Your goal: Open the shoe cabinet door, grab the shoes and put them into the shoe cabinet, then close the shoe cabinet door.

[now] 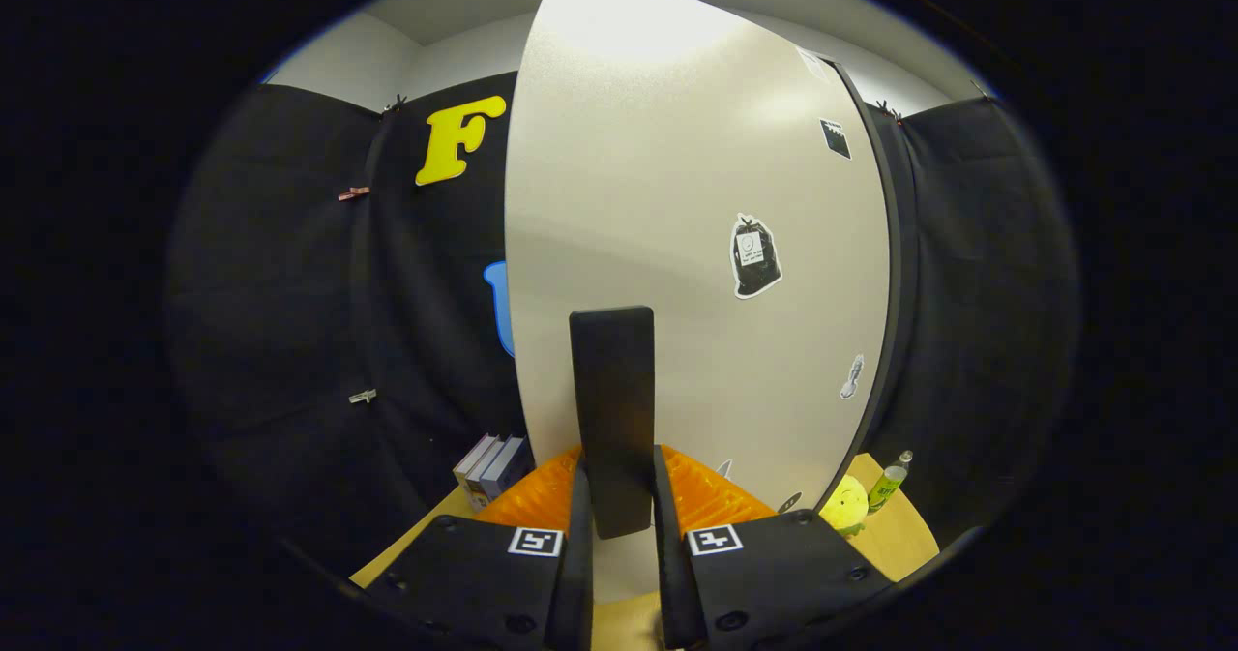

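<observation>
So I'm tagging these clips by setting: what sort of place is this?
Probably a staged recording booth, not a home: black cloth walls enclose a wooden table with a white shoe cabinet door. The gripper is shut on the door's black handle.

Stacked books [491, 467] left of door base; yellow plush toy [844, 504] beside green bottle [888, 483] on wooden table [899, 535].

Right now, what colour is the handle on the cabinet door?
Black, in the gripper view: the handle on the beige cabinet door, gripper closed on it.
</observation>
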`<state>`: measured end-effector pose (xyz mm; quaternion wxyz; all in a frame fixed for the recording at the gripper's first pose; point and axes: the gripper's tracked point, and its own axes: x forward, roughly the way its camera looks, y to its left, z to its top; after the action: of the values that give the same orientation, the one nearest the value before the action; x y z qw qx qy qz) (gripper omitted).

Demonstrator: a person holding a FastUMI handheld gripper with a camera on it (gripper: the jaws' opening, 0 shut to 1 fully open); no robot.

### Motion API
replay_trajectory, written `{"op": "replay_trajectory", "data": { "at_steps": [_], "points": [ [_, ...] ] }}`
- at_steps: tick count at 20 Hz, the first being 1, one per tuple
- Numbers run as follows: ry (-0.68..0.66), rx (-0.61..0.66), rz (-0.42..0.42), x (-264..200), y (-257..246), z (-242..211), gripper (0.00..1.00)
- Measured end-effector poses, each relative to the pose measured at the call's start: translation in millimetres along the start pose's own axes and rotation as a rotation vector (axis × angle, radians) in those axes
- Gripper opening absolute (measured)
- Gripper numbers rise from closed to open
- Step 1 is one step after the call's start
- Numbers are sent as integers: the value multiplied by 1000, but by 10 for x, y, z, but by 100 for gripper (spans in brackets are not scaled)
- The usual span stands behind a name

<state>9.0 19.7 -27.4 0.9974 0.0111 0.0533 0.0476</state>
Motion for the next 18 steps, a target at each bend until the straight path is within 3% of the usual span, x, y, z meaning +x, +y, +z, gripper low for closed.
{"op": "replay_trajectory", "data": {
  "at_steps": [9,18],
  "points": [
    [1,-34,56,-704,-504,-40,31],
    [-10,-44,96,-1118,-976,-27,31]
  ]
}}
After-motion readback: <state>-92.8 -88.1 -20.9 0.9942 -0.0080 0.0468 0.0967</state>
